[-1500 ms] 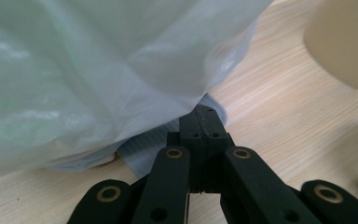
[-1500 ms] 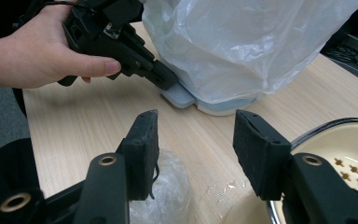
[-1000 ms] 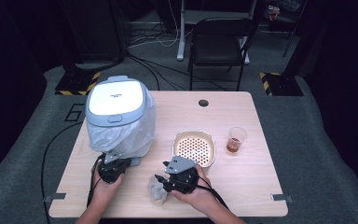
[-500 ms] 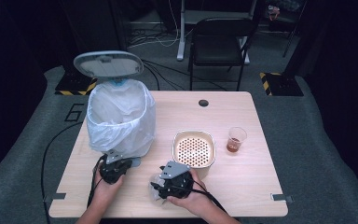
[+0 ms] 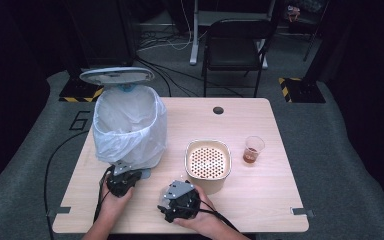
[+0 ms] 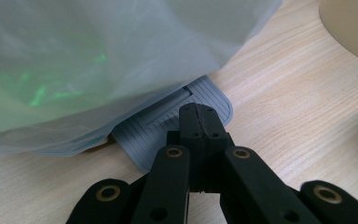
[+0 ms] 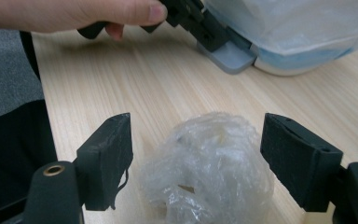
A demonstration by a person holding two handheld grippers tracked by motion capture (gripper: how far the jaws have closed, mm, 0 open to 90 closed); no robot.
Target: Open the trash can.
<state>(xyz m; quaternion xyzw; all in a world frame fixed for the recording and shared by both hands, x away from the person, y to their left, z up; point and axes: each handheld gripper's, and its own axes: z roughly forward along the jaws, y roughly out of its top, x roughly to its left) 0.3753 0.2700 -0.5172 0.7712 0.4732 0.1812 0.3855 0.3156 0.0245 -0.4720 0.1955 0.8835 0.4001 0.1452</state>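
Now, your right gripper (image 7: pixel 196 158) stands with its jaws wide; they have just been opening, and the crumpled ball of clear plastic wrap (image 7: pixel 209 170) sits on the table (image 7: pixel 135 84) between them, touched by neither pad as far as the right gripper view shows. The wad is roughly round, with no long axis to speak of, so the jaws need no turning to suit it. In the high view the same gripper (image 5: pixel 179 201) lies low near the table's front edge, just in front of the beige strainer bowl (image 5: pixel 208 162). Your left gripper (image 6: pixel 198 121) is closed tight, its tips pressing down on the grey ribbed pedal (image 6: pixel 168 128) of the lined bin (image 5: pixel 129 127), whose lid (image 5: pixel 116 75) stands raised. So the bin's open mouth lies up and to the left of the wad, beyond your left hand (image 5: pixel 115 197). The cup of brown drink (image 5: pixel 252 149) stands well apart on the right.
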